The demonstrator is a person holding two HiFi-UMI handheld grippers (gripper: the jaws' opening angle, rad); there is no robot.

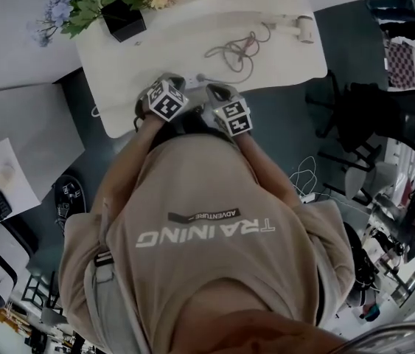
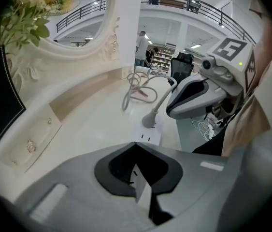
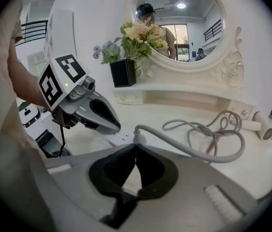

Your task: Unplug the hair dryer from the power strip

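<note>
Shut tight and empty, the left gripper (image 2: pixel 136 145) points down right over the white power strip (image 2: pixel 148 136). Its tip may be touching; I can't tell. Just beside it, the right gripper (image 3: pixel 136 147) is shut and empty too, near the gray plug (image 3: pixel 139 132) stuck in the strip. I think the plug is small, hard and tight. Grab its fat body, not the soft cord (image 3: pixel 193 152). The light strip may lift, so hold it down. The hair dryer (image 1: pixel 301 26) lies well apart on the desk (image 1: pixel 288 59).

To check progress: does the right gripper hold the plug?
No, the right gripper has its jaws together and empty, and the plug sits in the power strip beyond them.
</note>
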